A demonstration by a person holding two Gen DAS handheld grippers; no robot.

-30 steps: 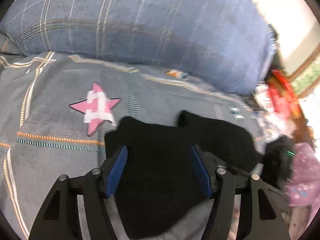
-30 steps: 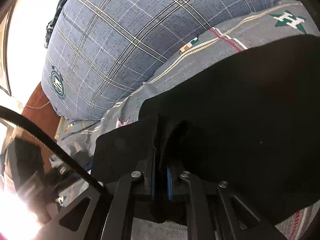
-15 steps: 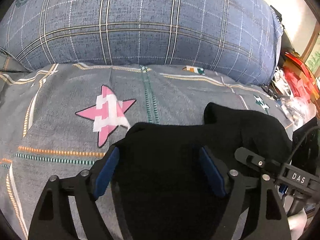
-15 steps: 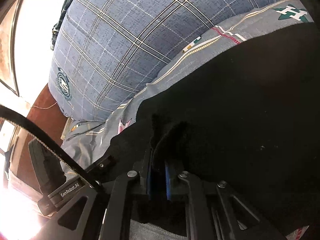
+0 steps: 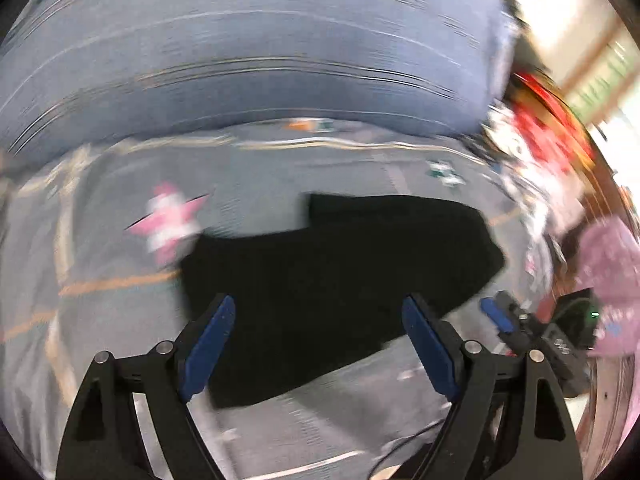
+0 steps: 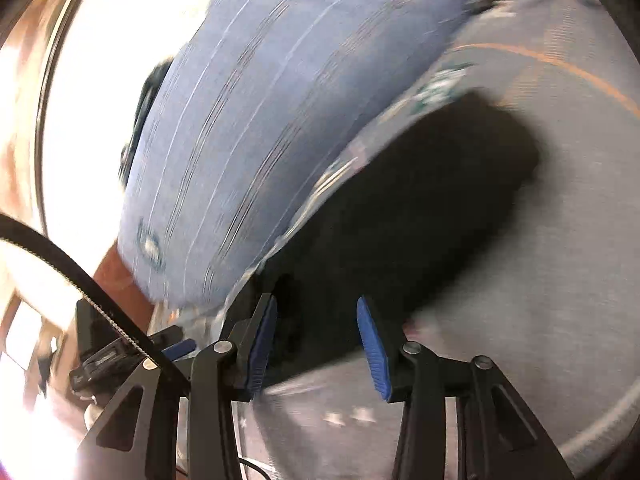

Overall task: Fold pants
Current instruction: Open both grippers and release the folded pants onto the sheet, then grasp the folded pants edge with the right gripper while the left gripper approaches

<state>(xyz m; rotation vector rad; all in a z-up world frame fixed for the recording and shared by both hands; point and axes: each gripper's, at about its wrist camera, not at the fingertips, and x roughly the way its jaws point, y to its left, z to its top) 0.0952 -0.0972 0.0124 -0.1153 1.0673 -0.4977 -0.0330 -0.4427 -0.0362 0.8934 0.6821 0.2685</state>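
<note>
The black pants (image 5: 340, 276) lie folded in a flat bundle on the grey patterned bedspread (image 5: 260, 172); they also show in the right wrist view (image 6: 400, 216). My left gripper (image 5: 318, 320) is open and empty, held above the near edge of the pants. My right gripper (image 6: 316, 320) is open and empty over the pants' near left end. The right gripper also shows at the lower right of the left wrist view (image 5: 516, 328). Both views are motion-blurred.
A large blue plaid pillow (image 5: 248, 52) lies behind the pants; it also shows in the right wrist view (image 6: 280, 120). A pink star print (image 5: 168, 224) marks the bedspread left of the pants. Red and pink clutter (image 5: 548, 148) lies off the bed's right side.
My right gripper has opened and let go of the pants fabric. Both grippers have pulled back from the pants, which now lie flat on the bed. The left gripper stayed open.
</note>
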